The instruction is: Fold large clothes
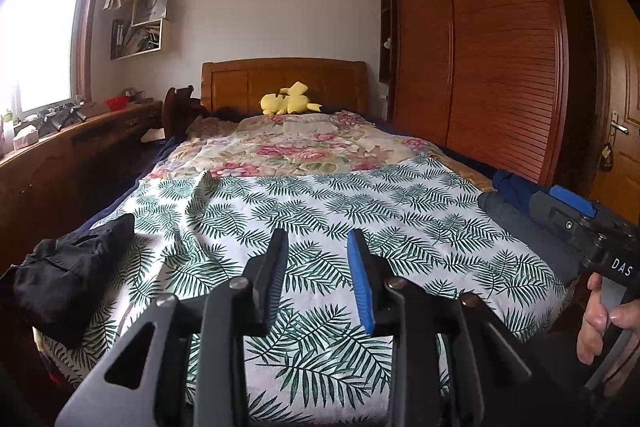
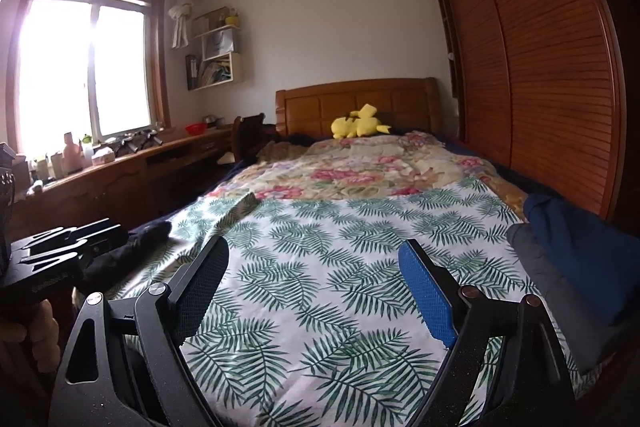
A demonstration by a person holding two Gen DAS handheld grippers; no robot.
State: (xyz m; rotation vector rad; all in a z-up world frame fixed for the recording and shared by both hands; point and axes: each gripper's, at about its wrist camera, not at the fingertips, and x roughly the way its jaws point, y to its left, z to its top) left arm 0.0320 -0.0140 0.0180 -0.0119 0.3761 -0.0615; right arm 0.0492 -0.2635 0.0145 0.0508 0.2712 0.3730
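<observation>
A crumpled black garment point(image 1: 76, 267) point(image 2: 132, 251) lies at the bed's near left corner. A grey garment point(image 1: 520, 223) point(image 2: 536, 267) with a dark blue one point(image 1: 512, 183) point(image 2: 576, 247) on top lies at the near right edge. My left gripper point(image 1: 318, 243) hovers over the leaf-print sheet point(image 1: 320, 187) between the two piles. A narrow gap shows between its fingers and nothing is in it. My right gripper point(image 2: 314, 251) stands wide open above the same sheet point(image 2: 320, 227), left of the blue and grey pile, and it holds nothing.
A floral quilt point(image 1: 296, 147) and a yellow plush toy point(image 1: 288, 101) lie toward the wooden headboard. A slatted wardrobe point(image 1: 480, 47) runs close along the bed's right side. A cluttered desk point(image 2: 120, 171) under the window lines the left. A hand point(image 1: 596, 319) grips the right handle.
</observation>
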